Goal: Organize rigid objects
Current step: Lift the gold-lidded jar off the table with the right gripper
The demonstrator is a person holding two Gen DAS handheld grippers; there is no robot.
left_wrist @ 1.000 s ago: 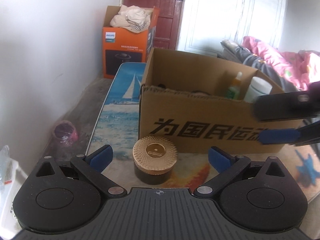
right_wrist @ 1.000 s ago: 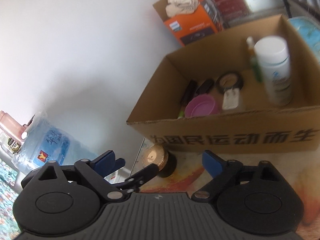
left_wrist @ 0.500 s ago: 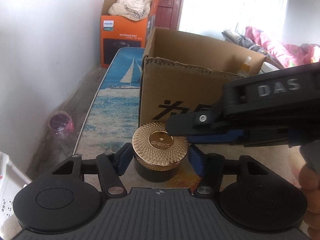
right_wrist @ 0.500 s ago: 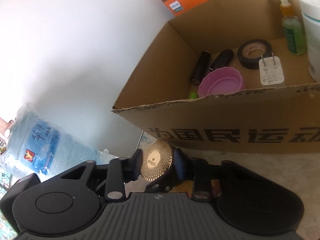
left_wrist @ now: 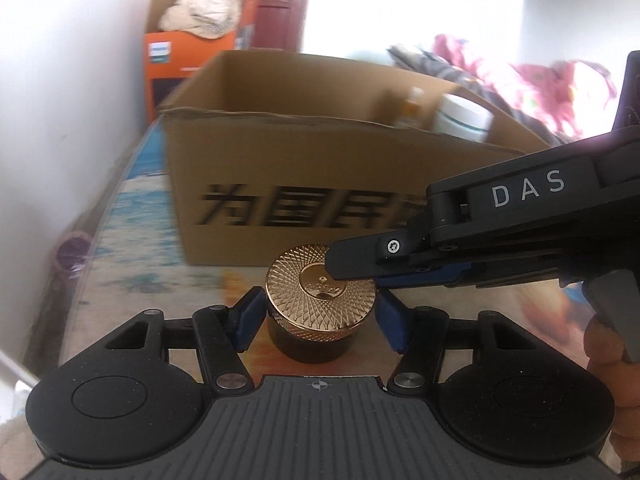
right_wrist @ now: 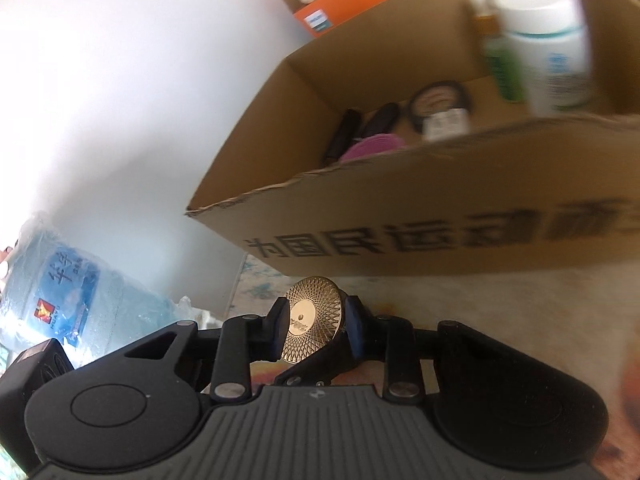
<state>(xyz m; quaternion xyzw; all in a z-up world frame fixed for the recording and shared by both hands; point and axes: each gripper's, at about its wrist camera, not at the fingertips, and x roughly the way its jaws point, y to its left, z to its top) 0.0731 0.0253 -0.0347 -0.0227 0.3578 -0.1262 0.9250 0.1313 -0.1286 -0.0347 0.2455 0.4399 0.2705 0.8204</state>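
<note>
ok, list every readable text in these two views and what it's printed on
"DAS": white letters on the right gripper's black body, left wrist view.
"为国民运动": black print on the cardboard box; the characters further right are smeared.
"华" plus more characters: blue label on the water jug; the rest is too blurred.
Orange box: logo too blurred.
White bottle label: unreadable.
Gold lid: engraved centre too small to read.
</note>
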